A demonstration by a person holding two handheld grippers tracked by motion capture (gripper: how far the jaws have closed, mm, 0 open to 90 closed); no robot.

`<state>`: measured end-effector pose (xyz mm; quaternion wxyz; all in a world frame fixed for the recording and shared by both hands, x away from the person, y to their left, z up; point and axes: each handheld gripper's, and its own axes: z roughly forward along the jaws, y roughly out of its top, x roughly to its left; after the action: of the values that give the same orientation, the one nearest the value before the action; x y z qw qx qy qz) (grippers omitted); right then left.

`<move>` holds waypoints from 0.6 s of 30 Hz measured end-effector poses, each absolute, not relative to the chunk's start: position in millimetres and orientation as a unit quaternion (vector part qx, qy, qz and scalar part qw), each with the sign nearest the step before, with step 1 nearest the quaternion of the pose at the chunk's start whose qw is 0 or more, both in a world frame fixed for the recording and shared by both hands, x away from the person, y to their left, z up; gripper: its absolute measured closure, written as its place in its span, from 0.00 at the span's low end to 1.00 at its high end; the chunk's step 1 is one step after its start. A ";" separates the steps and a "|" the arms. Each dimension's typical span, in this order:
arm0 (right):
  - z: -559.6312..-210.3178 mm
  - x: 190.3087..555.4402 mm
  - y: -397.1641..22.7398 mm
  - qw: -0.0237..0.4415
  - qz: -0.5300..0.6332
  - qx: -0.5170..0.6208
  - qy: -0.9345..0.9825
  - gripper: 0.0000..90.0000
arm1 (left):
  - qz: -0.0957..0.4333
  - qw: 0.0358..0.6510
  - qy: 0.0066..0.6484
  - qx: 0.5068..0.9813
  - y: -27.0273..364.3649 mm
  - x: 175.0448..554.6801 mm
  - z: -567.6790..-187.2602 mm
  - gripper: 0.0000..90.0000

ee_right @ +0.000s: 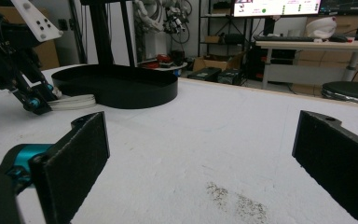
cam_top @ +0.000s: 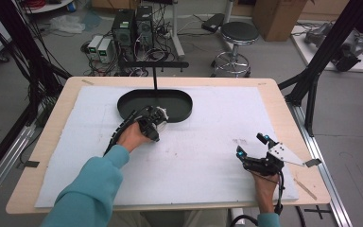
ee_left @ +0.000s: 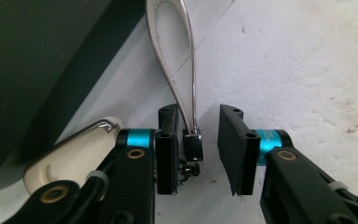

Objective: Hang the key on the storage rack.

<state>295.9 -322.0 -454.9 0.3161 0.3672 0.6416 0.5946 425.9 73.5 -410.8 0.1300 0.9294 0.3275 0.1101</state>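
Observation:
A white, chrome-edged looped strap lies on the white mat beside the black oval tray. Its small dark clasp sits between the jaws of my left gripper. The left pad touches the clasp, while the right pad stands off with a visible gap, so the gripper is open. From above, the left gripper is at the tray's front rim, over the white strap. My right gripper rests at the near right of the mat, jaws wide open and holding nothing.
A black post with a crossbar rises behind the tray. The white mat covers most of the wooden table. A faint dirt smudge lies ahead of the right gripper. A stool and computers stand on the floor beyond.

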 end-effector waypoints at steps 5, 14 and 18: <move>-454.9 296.0 -322.1 0.316 0.595 0.367 0.642 0.03 | 0.104 0.129 0.332 0.929 73.5 426.3 -410.8 0.87; -454.8 296.3 -322.4 0.319 0.595 0.365 0.641 0.03 | 0.108 0.126 0.343 0.924 72.0 425.7 -410.7 0.91; -454.9 296.3 -322.4 0.317 0.595 0.366 0.641 0.03 | 0.108 0.126 0.346 0.924 72.3 425.5 -409.9 0.91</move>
<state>296.3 -322.4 -454.9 0.3174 0.3661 0.6413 0.5950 425.5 72.3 -409.9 0.1263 0.9235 0.3456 0.1082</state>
